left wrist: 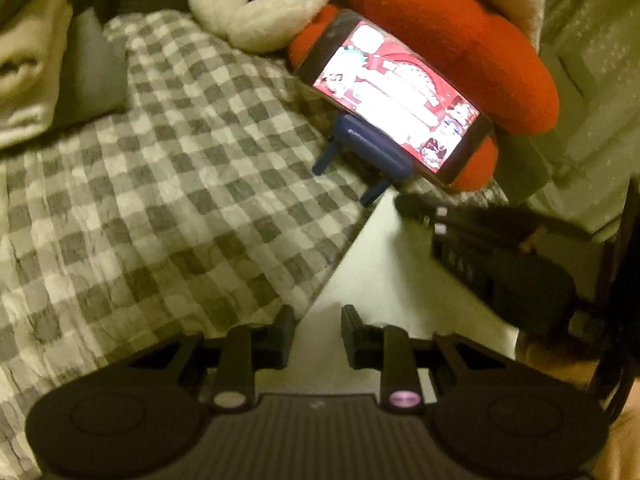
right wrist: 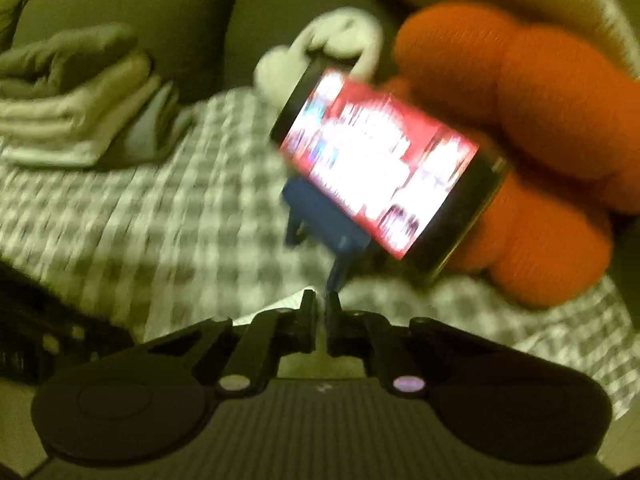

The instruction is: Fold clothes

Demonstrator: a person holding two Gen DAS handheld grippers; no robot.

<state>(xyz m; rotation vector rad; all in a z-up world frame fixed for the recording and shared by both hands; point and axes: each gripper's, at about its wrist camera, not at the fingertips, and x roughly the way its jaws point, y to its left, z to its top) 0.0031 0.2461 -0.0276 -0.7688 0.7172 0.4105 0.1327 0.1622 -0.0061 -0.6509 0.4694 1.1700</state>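
Observation:
A white cloth (left wrist: 380, 264) lies flat on the grey-and-white checked bedcover (left wrist: 180, 184); its edge runs diagonally away from me. My left gripper (left wrist: 318, 320) hangs over the near part of this cloth. Its jaws stand a little apart, and bare cloth shows in the gap. My right gripper (left wrist: 406, 205) reaches the cloth's far corner from the right. In the blurred right wrist view the right gripper (right wrist: 320, 306) has its jaws almost together, with a thin pale sliver of the white cloth (right wrist: 276, 310) pinched between them.
A lit phone (left wrist: 396, 96) leans on a blue stand (left wrist: 372, 152) against a red plush toy (left wrist: 460, 40), just beyond the cloth. A white plush toy (left wrist: 256, 20) lies behind. Folded pale clothes (left wrist: 28, 72) are stacked at the far left.

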